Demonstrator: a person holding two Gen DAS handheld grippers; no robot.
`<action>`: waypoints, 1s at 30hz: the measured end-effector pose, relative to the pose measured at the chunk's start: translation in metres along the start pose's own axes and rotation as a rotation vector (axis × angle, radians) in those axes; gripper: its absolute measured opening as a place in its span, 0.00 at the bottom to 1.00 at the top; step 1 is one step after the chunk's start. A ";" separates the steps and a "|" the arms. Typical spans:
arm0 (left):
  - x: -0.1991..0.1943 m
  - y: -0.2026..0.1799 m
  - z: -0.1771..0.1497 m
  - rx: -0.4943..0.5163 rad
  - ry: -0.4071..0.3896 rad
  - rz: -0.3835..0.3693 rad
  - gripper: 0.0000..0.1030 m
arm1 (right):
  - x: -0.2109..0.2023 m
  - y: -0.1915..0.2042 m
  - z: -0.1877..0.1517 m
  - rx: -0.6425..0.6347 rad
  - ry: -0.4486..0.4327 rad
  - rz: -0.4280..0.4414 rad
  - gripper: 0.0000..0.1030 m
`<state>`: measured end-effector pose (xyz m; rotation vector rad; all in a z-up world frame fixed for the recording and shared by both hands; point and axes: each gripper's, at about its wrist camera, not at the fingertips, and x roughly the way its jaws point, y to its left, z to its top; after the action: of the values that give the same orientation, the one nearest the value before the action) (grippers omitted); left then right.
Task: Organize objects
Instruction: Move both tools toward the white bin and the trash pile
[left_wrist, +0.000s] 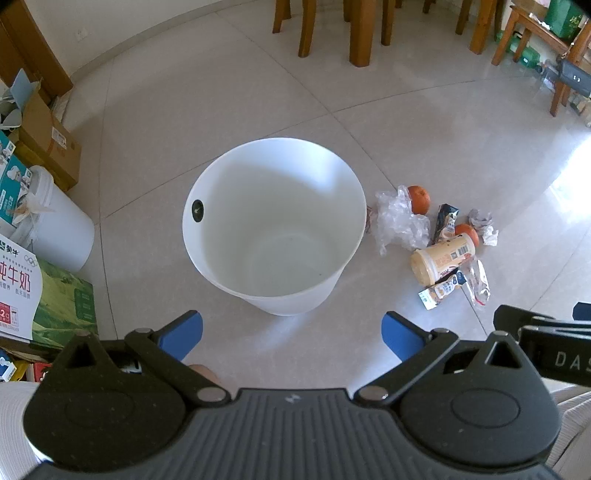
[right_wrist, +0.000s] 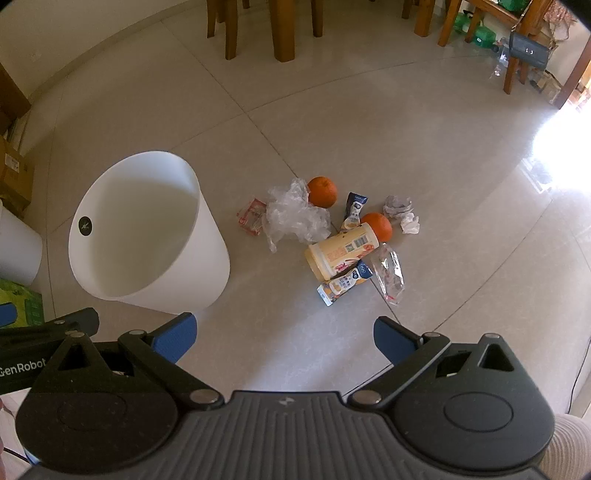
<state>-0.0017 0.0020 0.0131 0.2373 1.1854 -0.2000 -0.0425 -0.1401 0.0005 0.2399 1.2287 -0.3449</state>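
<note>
Tiled floor (right_wrist: 443, 147): litter pile (right_wrist: 332, 236) ahead of R claw (right_wrist: 284, 338), both claws apart, empty.

A glossy pale tiled floor (right_wrist: 369, 122) is seen; on it are stood an empty white plastic bucket (right_wrist: 207, 266) and, just beside it, a cluster of litter: two oranges (right_wrist: 322, 192), crumpled clear plastic (right_wrist: 295, 216), a toppled beige cup (right_wrist: 340, 254)

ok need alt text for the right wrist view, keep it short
A pile of litter lies on the tiled floor: two oranges, a crumpled clear bag, a tipped cup. An empty white bin stands left; the open right gripper hovers above.
</note>
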 end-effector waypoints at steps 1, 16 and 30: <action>0.000 0.000 0.000 0.000 0.000 0.001 1.00 | 0.000 0.000 0.000 0.000 -0.001 0.000 1.00; -0.003 0.000 0.000 0.001 -0.007 -0.003 1.00 | -0.001 0.000 -0.001 0.001 -0.006 0.000 1.00; -0.005 0.001 0.000 0.001 -0.009 -0.009 1.00 | -0.003 0.000 0.001 0.000 -0.008 -0.004 1.00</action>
<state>-0.0033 0.0032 0.0174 0.2320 1.1772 -0.2095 -0.0424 -0.1400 0.0040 0.2360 1.2218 -0.3492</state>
